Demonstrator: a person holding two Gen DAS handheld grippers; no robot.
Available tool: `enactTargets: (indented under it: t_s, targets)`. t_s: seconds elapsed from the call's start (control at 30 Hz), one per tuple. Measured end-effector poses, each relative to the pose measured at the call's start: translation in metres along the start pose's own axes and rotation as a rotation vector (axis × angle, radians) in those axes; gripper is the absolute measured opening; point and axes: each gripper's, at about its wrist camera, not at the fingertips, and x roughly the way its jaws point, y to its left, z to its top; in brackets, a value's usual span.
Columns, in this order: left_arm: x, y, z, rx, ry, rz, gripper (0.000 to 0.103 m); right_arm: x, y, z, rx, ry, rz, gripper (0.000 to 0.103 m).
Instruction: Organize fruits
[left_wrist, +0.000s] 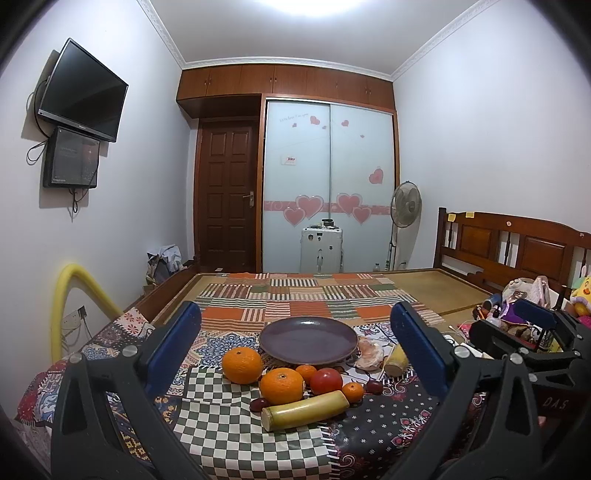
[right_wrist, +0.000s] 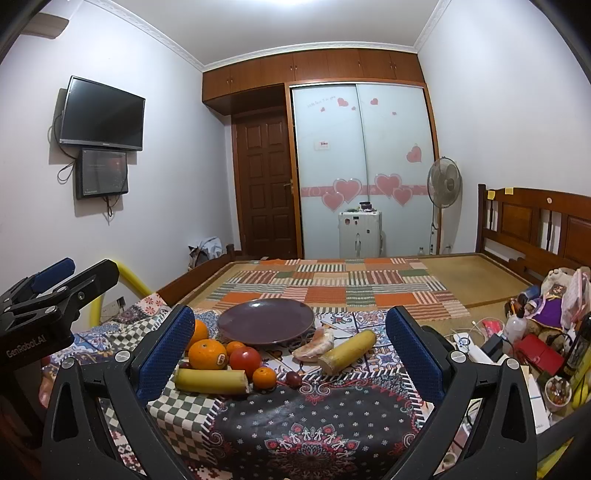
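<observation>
Both tongs, left tongs (left_wrist: 295, 332) and right tongs (right_wrist: 290, 336), spread empty before glossy oranges (left_wrist: 242, 364), red tomato (left_wrist: 325, 381).

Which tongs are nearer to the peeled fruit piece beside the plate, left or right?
Right. The peeled fruit piece lies between the open right tongs, just ahead. For the left tongs, it sits farther off, toward their right finger.

"GenRobot.AI" stands in pale letters on the black body of the left gripper (right_wrist: 55, 291), seen at the left edge of the right wrist view. The letters "DAS" are pressed into the dark body of the right gripper (left_wrist: 532, 325). Writing on the wardrobe door (right_wrist: 328, 99) is too small to read.
</observation>
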Motion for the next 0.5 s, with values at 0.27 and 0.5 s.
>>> enactTargets:
  t_s: [0.27, 0.5]
  targets:
    - [0.0066, 0.0021, -0.0046, -0.005, 0.007, 0.006, 0.103, 0.0012, -0.0008, 0.0004, -0.004, -0.002, -0.001, 0.103]
    - [0.0057, 0.0021, -0.0055, -0.012, 0.002, 0.006, 0.103, 0.0029, -0.0038, -0.0006, -0.002, 0.001, -0.003, 0.103]
